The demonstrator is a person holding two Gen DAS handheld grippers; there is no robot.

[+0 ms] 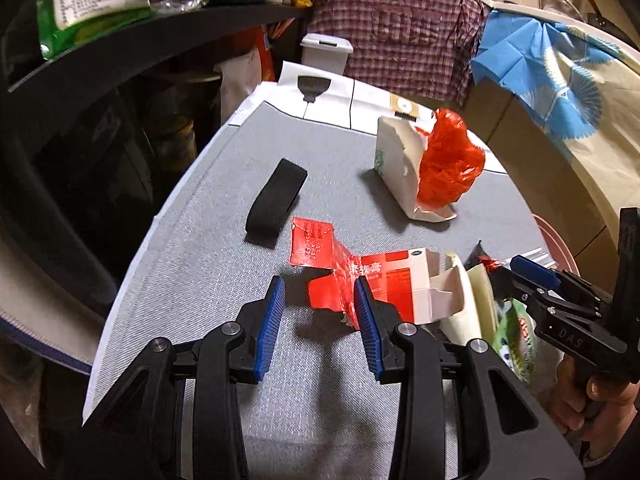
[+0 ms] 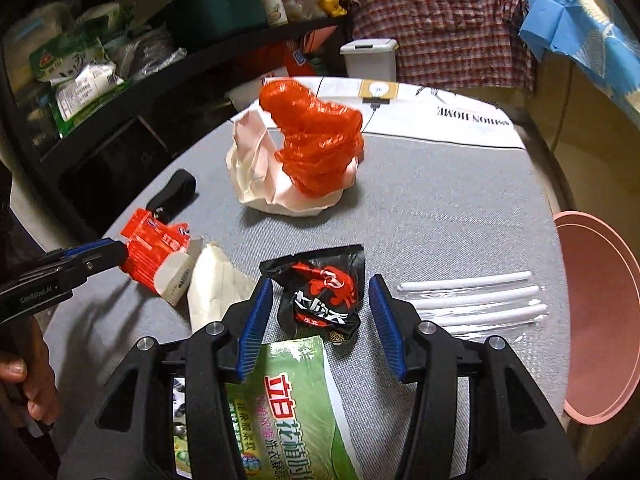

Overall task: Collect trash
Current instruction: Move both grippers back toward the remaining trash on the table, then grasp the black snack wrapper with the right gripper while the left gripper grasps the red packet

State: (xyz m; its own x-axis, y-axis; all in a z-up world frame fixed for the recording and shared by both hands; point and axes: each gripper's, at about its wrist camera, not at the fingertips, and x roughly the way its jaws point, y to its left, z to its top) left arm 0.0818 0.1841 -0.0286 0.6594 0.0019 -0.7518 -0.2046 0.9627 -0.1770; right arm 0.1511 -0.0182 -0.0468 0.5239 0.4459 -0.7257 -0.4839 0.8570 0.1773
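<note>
On top of the grey table (image 2: 460,208), many bits of trash are spread out. Nearest the left gripper (image 1: 320,312) a crushed red and white carton (image 1: 360,276) is laid flat. Its long side is seen to run from the far left toward the near right in the left wrist view, with the torn red end pointed at the black strap (image 1: 276,200) and the white open end pointed at the right gripper (image 1: 520,276). The left gripper's blue pads are held apart. One pad is right at the carton's near edge, but it cannot be told whether the carton is touched. Nothing is pinched.

Between the blue pads of the right gripper (image 2: 320,320) a black snack wrapper (image 2: 320,292) is seen. It is crumpled, and its long side is pointed away from the camera. The pads are kept apart on both sides of it, and the wrapper is not squeezed. Under this gripper a green packet (image 2: 280,400) is laid flat, with its long side also pointed away. Just left of the wrapper a white bag (image 2: 212,280) is found.

Further back, a torn white box (image 2: 256,176) is stood up with a red plastic bag (image 2: 316,144) stuffed in it. To the right, wrapped white straws (image 2: 472,304) are laid side by side, pointed across the table. Past the table edge a pink bin (image 2: 600,320) is seen.
</note>
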